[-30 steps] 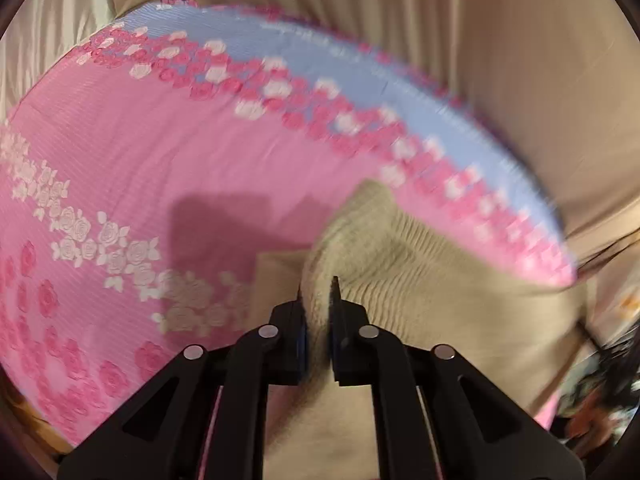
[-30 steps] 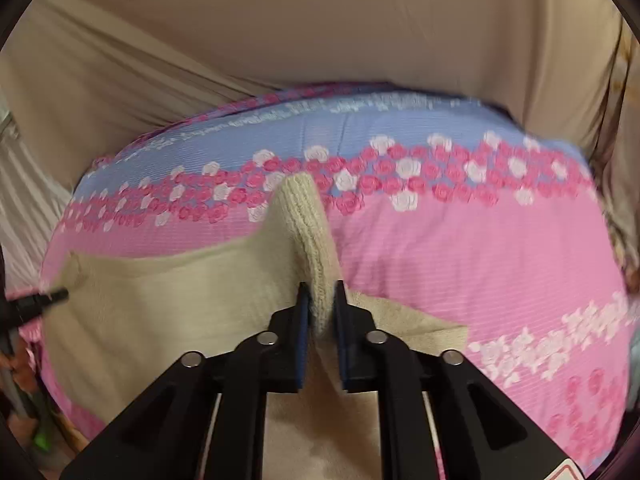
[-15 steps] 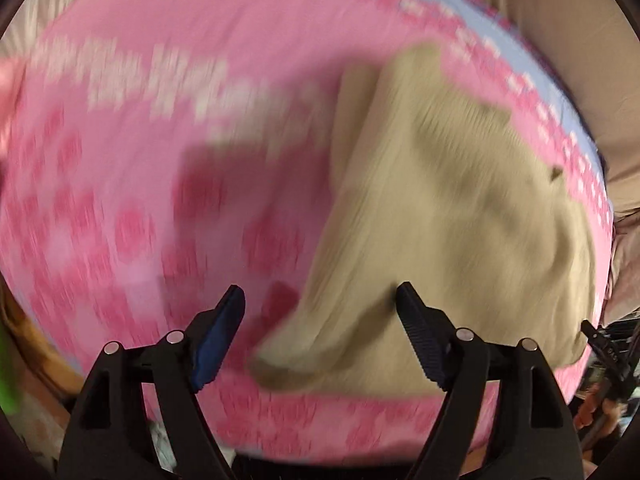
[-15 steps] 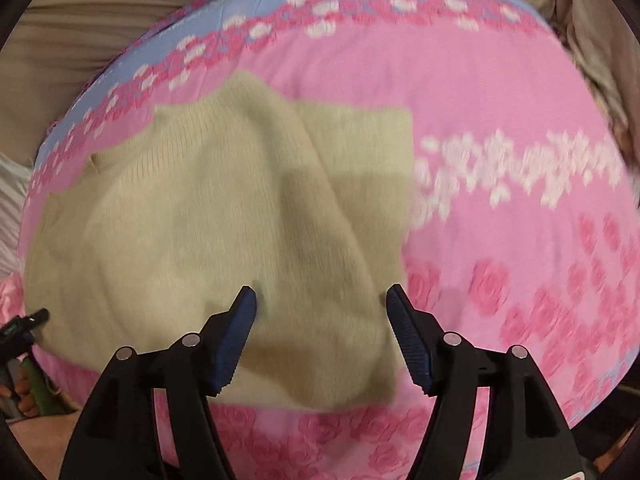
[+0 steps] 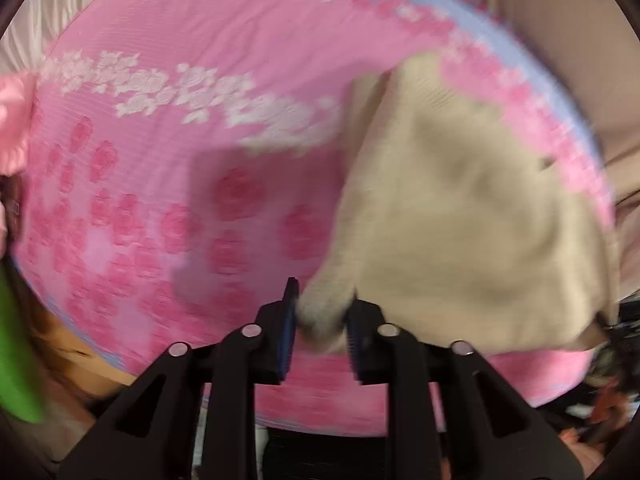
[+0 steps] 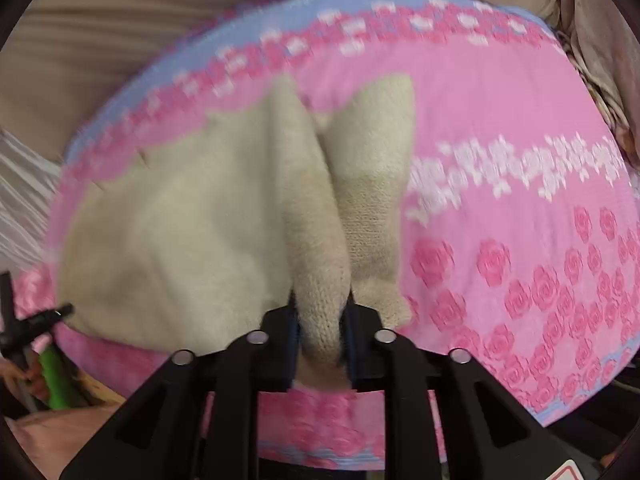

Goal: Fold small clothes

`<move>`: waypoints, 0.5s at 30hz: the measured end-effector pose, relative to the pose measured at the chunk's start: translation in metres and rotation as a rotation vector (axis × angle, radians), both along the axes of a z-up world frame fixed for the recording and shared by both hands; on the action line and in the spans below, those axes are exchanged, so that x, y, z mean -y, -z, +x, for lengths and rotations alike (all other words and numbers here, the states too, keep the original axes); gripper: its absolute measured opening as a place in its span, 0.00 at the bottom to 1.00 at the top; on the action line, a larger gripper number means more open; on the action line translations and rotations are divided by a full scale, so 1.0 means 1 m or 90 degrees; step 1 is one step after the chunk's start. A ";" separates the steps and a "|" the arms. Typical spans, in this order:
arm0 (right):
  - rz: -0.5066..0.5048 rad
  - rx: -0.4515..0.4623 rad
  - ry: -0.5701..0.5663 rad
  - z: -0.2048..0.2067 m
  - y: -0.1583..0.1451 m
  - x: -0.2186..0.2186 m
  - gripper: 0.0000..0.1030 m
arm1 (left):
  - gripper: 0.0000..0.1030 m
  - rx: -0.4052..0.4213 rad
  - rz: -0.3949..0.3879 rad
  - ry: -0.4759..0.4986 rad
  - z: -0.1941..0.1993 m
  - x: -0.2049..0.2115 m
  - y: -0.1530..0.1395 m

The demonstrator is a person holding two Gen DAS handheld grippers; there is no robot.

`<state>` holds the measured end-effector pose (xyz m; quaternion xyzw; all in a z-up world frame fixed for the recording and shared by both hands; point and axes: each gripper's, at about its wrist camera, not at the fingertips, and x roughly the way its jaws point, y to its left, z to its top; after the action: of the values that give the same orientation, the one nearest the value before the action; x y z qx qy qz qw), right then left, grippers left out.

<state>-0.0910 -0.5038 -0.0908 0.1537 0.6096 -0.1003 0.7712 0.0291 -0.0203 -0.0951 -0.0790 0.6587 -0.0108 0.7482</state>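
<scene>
— Lying on what?
— Spread over a pink rose-print sheet (image 6: 500,128), blue band along the far edge; beige drapes (image 6: 100,60) behind, clutter and something green (image 5: 16,360) off the near edge.
— Sweater (image 6: 180,220)?
— Cream knit, flat at the near edge.
— Grippers?
— Left gripper (image 5: 320,320) closing, pinching a bunched near corner. Right gripper (image 6: 320,328) closing too, pinching a raised fold.

A domestic room, probably a bedroom. The work surface is covered with a pink sheet (image 5: 168,184) printed with roses and edged in blue, of the kind used as bedding. Beige draped cloth (image 6: 112,44) hangs behind it.
</scene>
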 end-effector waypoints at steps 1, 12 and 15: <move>-0.021 -0.018 0.026 -0.006 0.008 0.005 0.21 | 0.26 -0.015 0.019 -0.004 0.000 -0.002 0.008; 0.049 0.124 -0.078 0.096 -0.042 -0.054 0.18 | 0.60 0.170 0.053 0.074 0.049 0.086 -0.048; 0.087 0.084 -0.118 0.137 -0.009 -0.081 0.19 | 0.60 0.126 0.041 0.074 0.077 0.104 -0.020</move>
<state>0.0462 -0.4232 -0.0816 0.1550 0.5745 0.0235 0.8033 0.1058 -0.1245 -0.0754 -0.0154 0.5852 -0.0406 0.8097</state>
